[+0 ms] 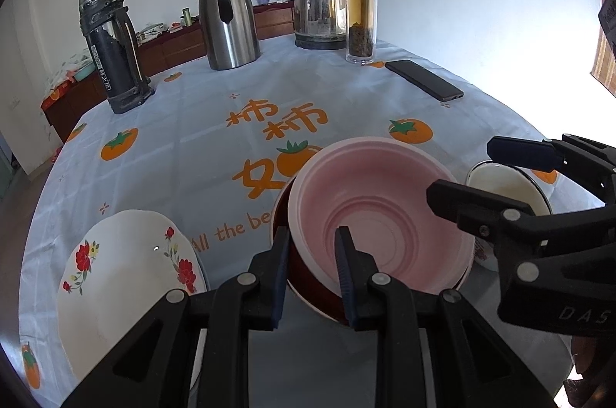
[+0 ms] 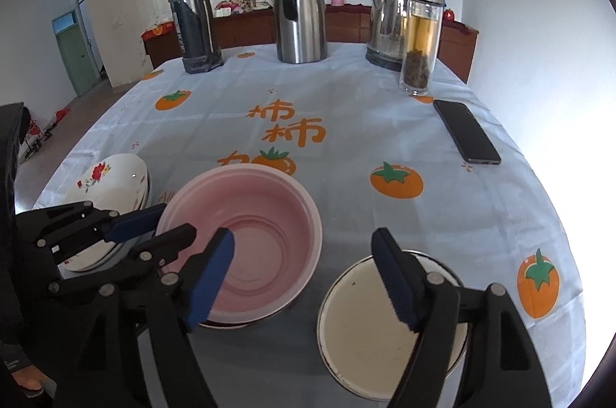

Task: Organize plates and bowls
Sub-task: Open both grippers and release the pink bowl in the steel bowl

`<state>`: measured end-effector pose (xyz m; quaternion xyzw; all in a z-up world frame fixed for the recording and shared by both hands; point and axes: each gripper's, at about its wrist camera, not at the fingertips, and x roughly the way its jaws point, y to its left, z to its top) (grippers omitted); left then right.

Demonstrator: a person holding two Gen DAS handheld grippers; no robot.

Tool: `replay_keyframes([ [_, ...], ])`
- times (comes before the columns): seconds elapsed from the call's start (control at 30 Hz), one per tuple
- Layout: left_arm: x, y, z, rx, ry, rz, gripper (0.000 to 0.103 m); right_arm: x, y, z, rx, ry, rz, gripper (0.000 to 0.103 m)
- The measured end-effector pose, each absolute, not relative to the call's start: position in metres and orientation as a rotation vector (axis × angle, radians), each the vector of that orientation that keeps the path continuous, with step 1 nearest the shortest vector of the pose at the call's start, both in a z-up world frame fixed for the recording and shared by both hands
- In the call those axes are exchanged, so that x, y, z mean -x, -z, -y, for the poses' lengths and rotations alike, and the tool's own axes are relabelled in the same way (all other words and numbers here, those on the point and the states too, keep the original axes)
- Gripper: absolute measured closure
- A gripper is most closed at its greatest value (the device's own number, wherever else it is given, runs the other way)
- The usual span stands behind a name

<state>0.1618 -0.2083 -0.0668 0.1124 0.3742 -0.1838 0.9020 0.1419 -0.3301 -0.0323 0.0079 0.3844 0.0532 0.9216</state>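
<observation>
Straddling the near rim of the pink bowl (image 1: 381, 211), my left gripper (image 1: 313, 277) has one finger inside and one outside, over the dark red bowl (image 1: 308, 277) it nests in; the gap is narrow, but I cannot tell whether the pads are actually pinching the rim. My right gripper (image 2: 308, 281) hangs wide and empty, its right finger above the white enamel bowl (image 2: 385, 331) at five o'clock on the table. The floral plates (image 2: 111, 184) sit stacked at eight o'clock. I judge the job as roughly halfway: plates gathered, two bowls nested, the enamel bowl still apart and waiting to join the stack.
</observation>
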Motion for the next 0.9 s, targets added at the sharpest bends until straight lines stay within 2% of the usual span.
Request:
replay_keyframes([
  [0.1, -0.160, 0.065, 0.205, -0.244, 0.341, -0.757, 0.076, -0.136, 0.029, 0.337, -0.048, -0.097, -0.768, 0.025],
  [0.2, -0.161, 0.064, 0.201, -0.214, 0.363, -0.776, 0.076, -0.130, 0.026, 0.342, -0.073, -0.084, -0.745, 0.019],
  [0.77, -0.153, 0.055, 0.196, -0.184, 0.368, -0.763, 0.076, -0.110, 0.020, 0.341, -0.078, -0.073, -0.718, 0.018],
  [0.83, -0.152, 0.056, 0.198, -0.187, 0.369, -0.765, 0.073, -0.107, 0.020, 0.343, -0.081, -0.070, -0.715, 0.018],
  [0.9, -0.150, 0.056, 0.199, -0.190, 0.364, -0.764, 0.060, -0.104, 0.020, 0.344, -0.082, -0.066, -0.714, 0.018],
])
